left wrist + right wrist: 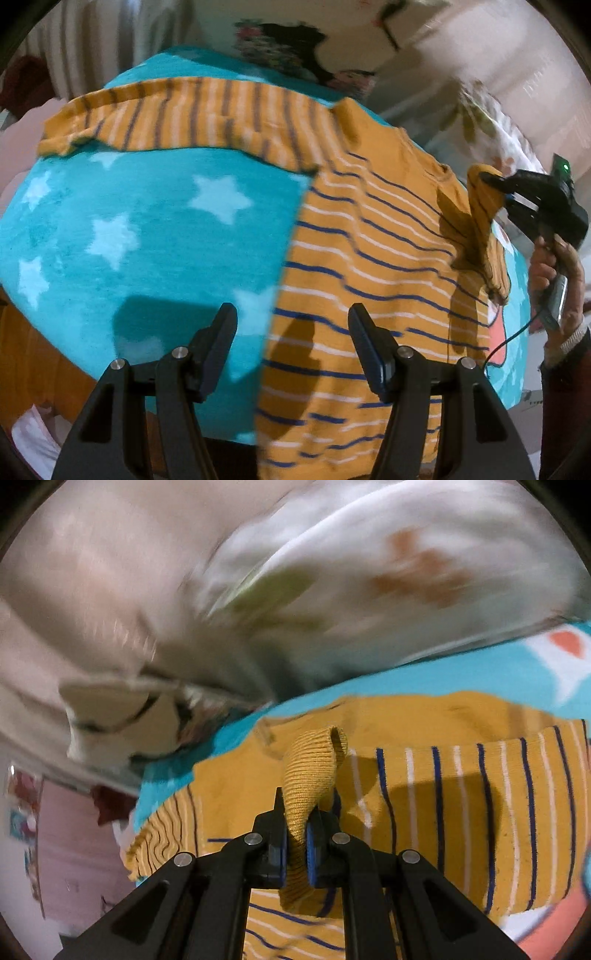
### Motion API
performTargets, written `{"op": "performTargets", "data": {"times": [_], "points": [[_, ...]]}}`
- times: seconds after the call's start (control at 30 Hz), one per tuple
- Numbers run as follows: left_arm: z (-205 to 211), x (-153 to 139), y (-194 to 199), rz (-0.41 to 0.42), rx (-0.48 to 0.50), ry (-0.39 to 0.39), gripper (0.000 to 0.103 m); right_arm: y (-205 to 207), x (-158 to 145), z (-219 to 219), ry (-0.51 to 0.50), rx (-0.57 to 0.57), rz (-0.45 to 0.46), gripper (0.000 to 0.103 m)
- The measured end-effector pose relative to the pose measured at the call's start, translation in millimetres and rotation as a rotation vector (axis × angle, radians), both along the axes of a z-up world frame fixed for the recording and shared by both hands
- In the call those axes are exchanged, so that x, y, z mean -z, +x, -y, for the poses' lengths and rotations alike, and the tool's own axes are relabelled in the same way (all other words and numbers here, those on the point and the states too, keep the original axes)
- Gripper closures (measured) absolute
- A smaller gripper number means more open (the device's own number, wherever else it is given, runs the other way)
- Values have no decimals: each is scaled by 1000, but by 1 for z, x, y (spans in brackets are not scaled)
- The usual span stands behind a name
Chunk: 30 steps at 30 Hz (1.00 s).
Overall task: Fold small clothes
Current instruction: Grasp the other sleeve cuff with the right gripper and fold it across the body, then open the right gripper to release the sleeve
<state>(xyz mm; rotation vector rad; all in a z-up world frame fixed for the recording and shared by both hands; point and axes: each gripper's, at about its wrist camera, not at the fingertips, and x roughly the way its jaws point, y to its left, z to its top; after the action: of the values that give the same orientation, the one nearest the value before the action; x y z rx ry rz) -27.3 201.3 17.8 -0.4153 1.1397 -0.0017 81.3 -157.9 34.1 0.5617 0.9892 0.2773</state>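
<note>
Right tongs (295,843) clamped on the ribbed mustard cuff (314,771) of a striped sweater (369,266), lifting that sleeve end off the garment; hand (554,273) wrapped round the handle at the right edge of the left wrist view. Left tongs (291,332) parted with nothing between them, hovering over the sweater's side edge. Sweater spread flat on a turquoise star-patterned blanket (129,221), other sleeve (177,110) stretched out sideways across the far part. Pale floral bedding (369,572) beyond, blurred.
</note>
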Motion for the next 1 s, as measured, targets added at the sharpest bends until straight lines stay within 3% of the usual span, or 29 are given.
{"op": "performTargets", "data": {"times": [0.23,0.6,0.67,0.83,1.0], "points": [[-51,16,-9,-41,-72,-10,41,28,40,-101,-68,-128,-70,95],[-79,23,0,-48,-89,-20,41,52,65,-189,-103,-200,-110,94],[-77,23,3,-49,-77,-20,41,51,66,-204,-119,-228,-110,90],[-72,24,9,-47,-49,-14,41,45,60,-237,-155,-287,-84,62],[-61,24,13,-50,-20,2,41,32,35,-266,-80,-393,-26,59]]}}
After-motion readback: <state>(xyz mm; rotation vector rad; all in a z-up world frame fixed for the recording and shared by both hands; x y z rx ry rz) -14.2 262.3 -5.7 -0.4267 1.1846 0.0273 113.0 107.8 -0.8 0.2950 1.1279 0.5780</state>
